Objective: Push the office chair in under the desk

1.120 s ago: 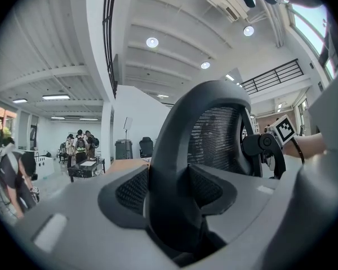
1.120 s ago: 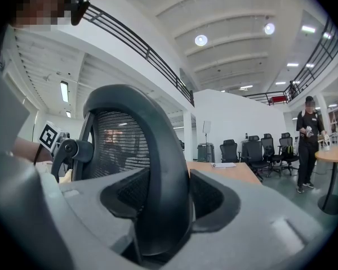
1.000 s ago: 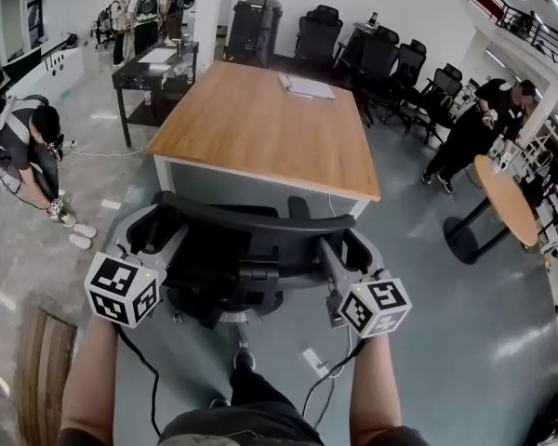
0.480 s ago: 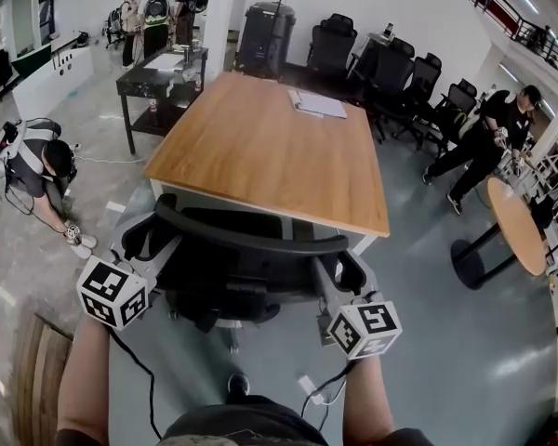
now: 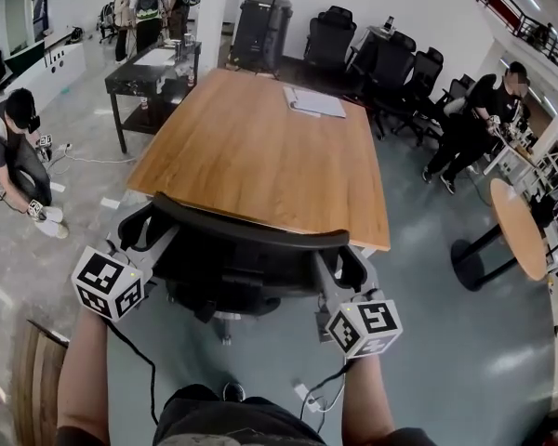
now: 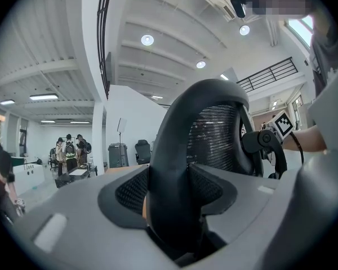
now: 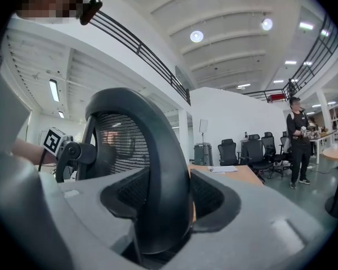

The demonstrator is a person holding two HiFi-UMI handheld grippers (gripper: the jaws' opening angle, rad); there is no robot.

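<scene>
Black office chair (image 5: 225,266) at wooden desk (image 5: 260,147) edge, left gripper (image 6: 169,207), right gripper (image 7: 163,207) both clamped on its backrest rim (image 5: 246,231)

You are looking down on black, wood-brown and grey.

The office chair (image 5: 242,230) is showing black all over, its back a fine dark mesh inside a smooth black frame. The desk (image 5: 251,156) is showing a warm orange-brown wood-grain top over a white frame, and the papers (image 5: 316,103) on it are showing white. Your left gripper (image 6: 169,198) and right gripper (image 7: 160,204) are showing matte grey bodies with black dimpled pads, each carrying black square markers on white. The floor (image 5: 446,342) is gleaming pale blue-grey, and the round table (image 5: 513,221) is showing the same orange-brown over a black stand.
</scene>
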